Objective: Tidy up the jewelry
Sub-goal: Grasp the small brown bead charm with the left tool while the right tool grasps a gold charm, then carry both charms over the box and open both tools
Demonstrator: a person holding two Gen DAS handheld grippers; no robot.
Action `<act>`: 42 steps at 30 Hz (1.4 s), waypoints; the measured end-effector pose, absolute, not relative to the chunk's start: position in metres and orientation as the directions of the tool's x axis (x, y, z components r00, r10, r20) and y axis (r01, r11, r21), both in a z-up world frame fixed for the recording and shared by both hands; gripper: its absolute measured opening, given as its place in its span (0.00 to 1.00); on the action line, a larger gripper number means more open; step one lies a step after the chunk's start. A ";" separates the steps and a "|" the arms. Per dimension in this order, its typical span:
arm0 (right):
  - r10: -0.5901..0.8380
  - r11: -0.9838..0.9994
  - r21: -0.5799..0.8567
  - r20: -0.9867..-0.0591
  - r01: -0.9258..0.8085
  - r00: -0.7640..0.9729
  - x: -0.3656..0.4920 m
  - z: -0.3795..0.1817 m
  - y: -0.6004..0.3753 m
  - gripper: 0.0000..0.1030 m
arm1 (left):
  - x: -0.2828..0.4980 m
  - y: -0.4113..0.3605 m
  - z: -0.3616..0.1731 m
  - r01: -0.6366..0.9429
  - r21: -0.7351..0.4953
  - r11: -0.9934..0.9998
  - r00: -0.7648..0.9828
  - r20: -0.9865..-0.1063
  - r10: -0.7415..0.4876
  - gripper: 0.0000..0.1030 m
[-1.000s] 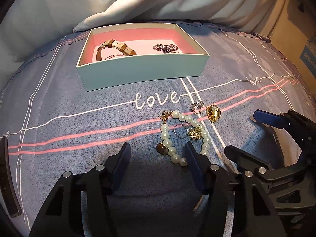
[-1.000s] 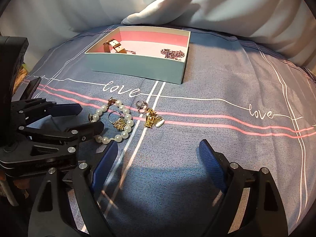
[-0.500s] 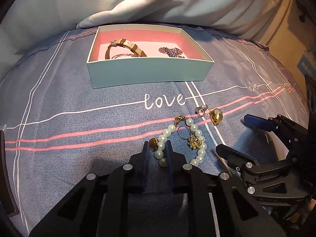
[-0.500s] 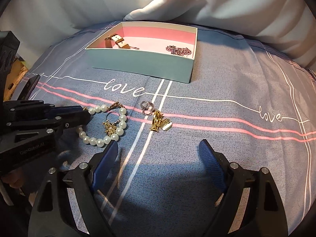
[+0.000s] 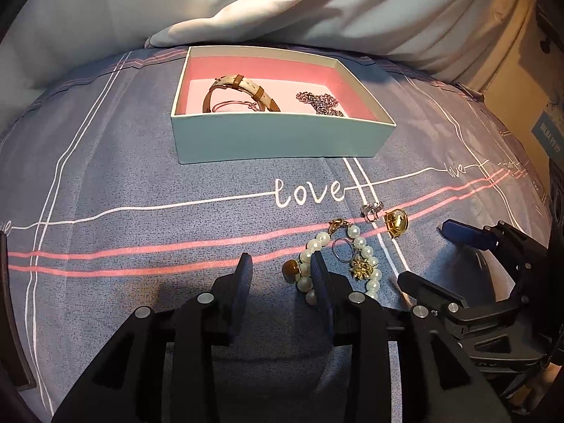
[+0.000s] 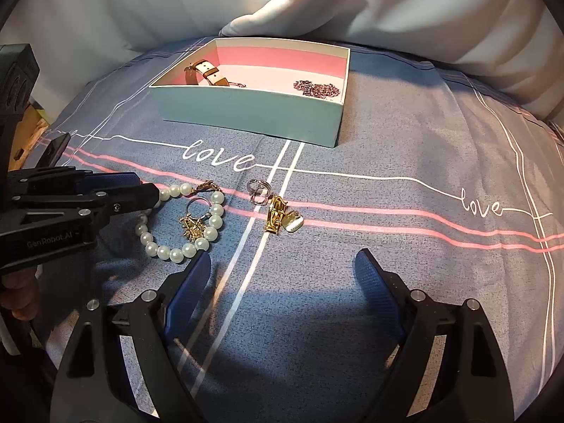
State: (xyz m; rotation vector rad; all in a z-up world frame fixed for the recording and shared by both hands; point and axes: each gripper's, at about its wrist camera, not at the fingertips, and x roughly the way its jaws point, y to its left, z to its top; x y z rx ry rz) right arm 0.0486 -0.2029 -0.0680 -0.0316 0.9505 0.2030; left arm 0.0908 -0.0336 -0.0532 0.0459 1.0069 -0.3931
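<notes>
A pearl bracelet point(image 5: 366, 250) point(image 6: 211, 225) lies on the bedspread, with a thin ring point(image 5: 342, 249) and a gold flower charm point(image 5: 361, 267) inside its loop. A silver ring point(image 5: 372, 208) and a gold ring point(image 5: 396, 222) point(image 6: 276, 216) lie to its right. My left gripper point(image 5: 280, 275) is open, its right finger against the bracelet's left side by a brown stone point(image 5: 292, 270). My right gripper point(image 6: 282, 278) is open and empty, just short of the jewelry. A teal box point(image 5: 275, 141) point(image 6: 246, 112) with pink lining holds a strap watch point(image 5: 243, 88) and a chain point(image 5: 319, 100).
White pillows point(image 5: 246, 7) lie behind the box. A cardboard box point(image 5: 528, 81) stands beyond the bed's right edge. The bedspread has "love" lettering point(image 5: 308, 192) and pink stripes.
My left gripper closed at the bracelet's left end half a second ago and has now opened partway. The bracelet has been dragged a little. My right gripper stayed open.
</notes>
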 end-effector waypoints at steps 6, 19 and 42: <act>0.158 0.980 0.062 -0.813 -0.187 0.561 0.049 -0.069 -0.202 0.81 | 0.093 -0.029 -0.051 0.322 -0.140 0.936 0.481 -0.828 -0.289 0.33; 0.147 0.978 0.034 -0.812 -0.207 0.564 0.057 -0.076 -0.196 0.71 | 0.084 -0.057 -0.059 0.385 0.049 0.922 0.530 -0.830 -0.177 0.09; 0.244 0.962 0.109 -0.754 -0.250 0.610 0.061 -0.040 -0.208 0.01 | 0.091 -0.045 -0.025 0.351 -0.068 0.934 0.535 -0.804 -0.260 0.09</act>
